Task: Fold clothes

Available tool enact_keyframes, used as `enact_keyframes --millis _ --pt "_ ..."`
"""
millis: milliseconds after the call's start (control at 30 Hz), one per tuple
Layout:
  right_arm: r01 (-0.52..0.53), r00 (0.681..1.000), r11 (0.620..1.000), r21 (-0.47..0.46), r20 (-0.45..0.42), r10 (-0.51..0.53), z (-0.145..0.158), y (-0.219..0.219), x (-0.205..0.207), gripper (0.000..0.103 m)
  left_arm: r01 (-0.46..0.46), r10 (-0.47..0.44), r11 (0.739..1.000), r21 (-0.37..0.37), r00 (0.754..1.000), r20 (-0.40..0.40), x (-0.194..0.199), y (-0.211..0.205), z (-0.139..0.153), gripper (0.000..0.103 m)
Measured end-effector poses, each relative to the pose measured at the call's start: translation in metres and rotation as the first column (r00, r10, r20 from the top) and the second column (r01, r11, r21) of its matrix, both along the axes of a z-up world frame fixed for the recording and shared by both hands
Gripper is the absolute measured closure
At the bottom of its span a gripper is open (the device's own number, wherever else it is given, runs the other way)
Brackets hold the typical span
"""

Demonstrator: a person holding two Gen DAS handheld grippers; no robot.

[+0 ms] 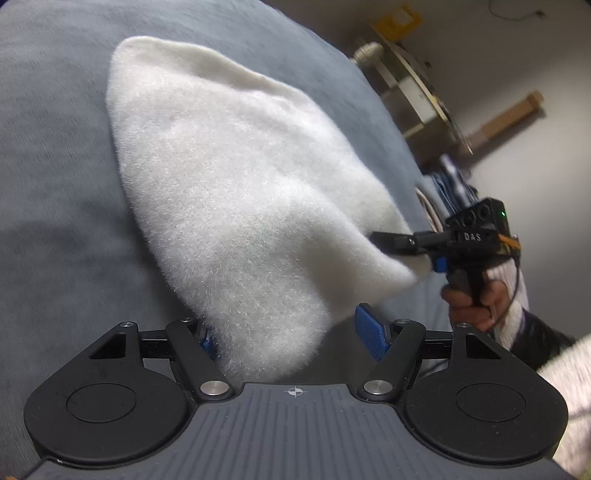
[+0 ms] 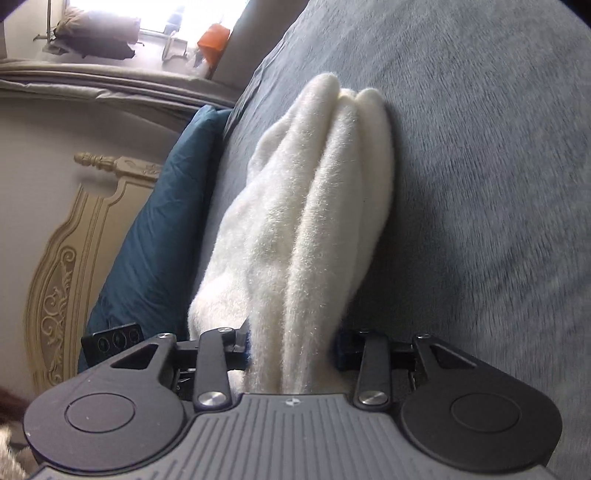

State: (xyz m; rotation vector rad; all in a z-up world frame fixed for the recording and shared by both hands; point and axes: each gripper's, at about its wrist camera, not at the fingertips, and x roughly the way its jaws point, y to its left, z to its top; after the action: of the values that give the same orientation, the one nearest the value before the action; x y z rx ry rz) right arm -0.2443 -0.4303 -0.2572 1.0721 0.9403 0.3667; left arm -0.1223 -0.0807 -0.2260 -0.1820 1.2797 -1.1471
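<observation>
Soft, light, limp: a white fleecy garment [image 1: 236, 192] spread on the grey-blue bed cover [image 1: 55, 155], near edge lifted, far end resting flat. Fluffy pile, bunched in thick layered ridges, likely slippery under thin bites; best pinched at near corners through all layers. Right gripper [image 2: 291, 350] clenched on those ridges. Left gripper [image 1: 288, 332] spread wide, fabric between, unpinched.

A grey-blue plush bedspread [image 2: 480, 147] covers the bed, with a teal pillow [image 2: 155, 236] at its head edge against a cream carved headboard [image 2: 62, 266]. Daylight glares through a window [image 2: 177, 14] above a cluttered sill holding an orange object [image 2: 212, 40]. Across the room, a wooden shelf unit [image 1: 417, 77] and a cardboard box [image 1: 513, 114] stand against a pale grey wall [image 1: 535, 55]
</observation>
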Motion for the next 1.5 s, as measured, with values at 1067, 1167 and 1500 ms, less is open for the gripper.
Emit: enact_keyframes --millis 1067,1167,1500 --pt "0.028 0.999 0.94 -0.339 0.049 -0.012 0.051 0.002 -0.001 0.083 0.111 -0.101 0.994 0.0 0.901 0.423 -0.03 -0.03 0.023 0.034" --pt "0.06 0.989 0.94 -0.335 0.148 -0.01 0.064 0.006 -0.004 0.087 0.119 -0.113 0.993 0.015 0.885 0.452 -0.034 -0.034 0.025 0.035" --pt "0.073 0.988 0.897 -0.437 0.153 -0.006 0.045 -0.003 -0.015 0.088 0.143 -0.154 0.988 0.064 0.82 0.551 -0.049 -0.045 0.028 0.033"
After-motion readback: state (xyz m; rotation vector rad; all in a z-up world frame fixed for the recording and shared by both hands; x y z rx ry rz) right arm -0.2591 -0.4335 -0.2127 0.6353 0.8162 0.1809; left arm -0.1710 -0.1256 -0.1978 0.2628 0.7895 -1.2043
